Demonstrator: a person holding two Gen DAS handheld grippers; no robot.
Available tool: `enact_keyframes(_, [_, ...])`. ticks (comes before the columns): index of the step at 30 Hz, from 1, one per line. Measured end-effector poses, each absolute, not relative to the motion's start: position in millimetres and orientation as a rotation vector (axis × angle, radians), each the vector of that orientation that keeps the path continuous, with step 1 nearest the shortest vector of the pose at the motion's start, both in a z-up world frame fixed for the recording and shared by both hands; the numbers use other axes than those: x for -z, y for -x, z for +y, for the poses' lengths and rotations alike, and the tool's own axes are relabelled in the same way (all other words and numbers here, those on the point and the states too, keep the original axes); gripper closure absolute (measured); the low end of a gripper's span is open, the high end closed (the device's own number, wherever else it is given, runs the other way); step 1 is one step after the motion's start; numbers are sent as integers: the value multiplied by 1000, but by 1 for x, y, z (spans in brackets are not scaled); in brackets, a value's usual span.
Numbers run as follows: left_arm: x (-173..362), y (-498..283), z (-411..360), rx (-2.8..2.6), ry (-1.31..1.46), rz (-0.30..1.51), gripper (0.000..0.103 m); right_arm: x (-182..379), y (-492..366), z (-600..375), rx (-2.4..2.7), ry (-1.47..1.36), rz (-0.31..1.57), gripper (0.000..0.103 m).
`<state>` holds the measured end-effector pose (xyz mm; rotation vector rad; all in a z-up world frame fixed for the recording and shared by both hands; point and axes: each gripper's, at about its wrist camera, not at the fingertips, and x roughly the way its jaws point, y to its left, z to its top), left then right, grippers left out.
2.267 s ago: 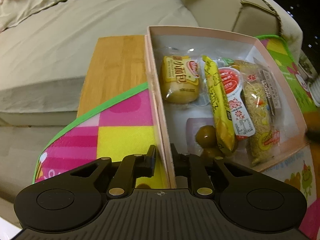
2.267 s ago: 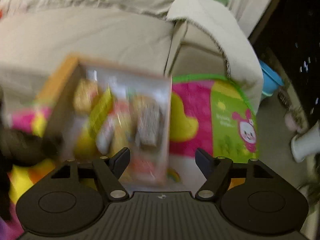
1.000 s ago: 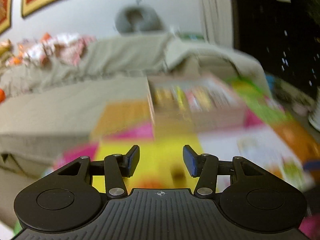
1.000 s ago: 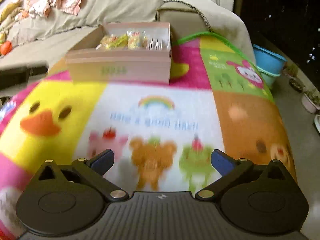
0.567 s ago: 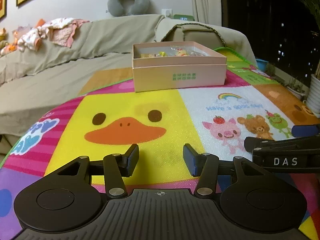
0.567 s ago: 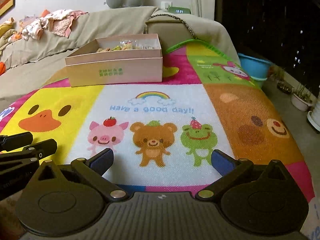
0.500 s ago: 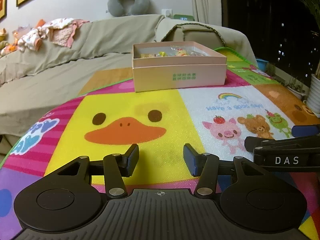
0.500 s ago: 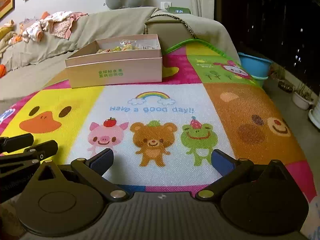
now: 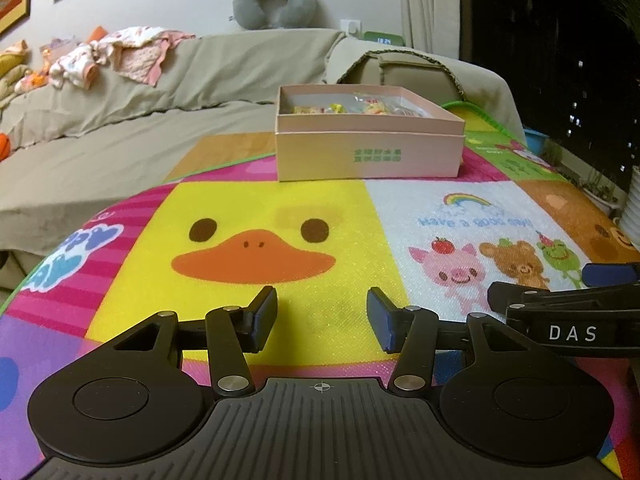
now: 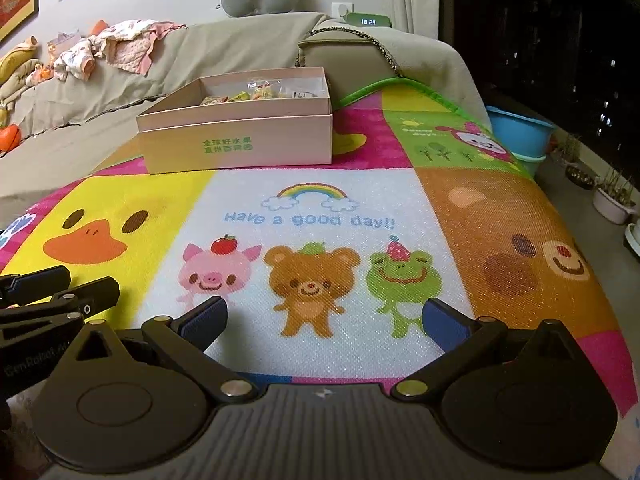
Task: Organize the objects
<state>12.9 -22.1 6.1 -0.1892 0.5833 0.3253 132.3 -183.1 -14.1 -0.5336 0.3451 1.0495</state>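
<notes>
Snacks (image 9: 336, 109) are sitting in the pink box (image 9: 370, 154) while we are holding the left gripper (image 9: 322, 318) half-open and the right gripper (image 10: 325, 322) wide, both empty.

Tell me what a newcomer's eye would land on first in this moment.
The bright cartoon play mat fills the foreground, with a big duck face at left and a pig, bear and frog under a rainbow. At its far edge stands an open pink box holding wrapped snacks, in front of a beige sofa. Both grippers, left and right, hang open and empty over the mat's near end.
</notes>
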Motion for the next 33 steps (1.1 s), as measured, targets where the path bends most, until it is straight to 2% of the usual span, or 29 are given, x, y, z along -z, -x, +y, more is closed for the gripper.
enact_keyframes(33, [-6, -11, -26, -334, 186, 572, 49, 15, -131, -183, -1047, 530, 345, 0])
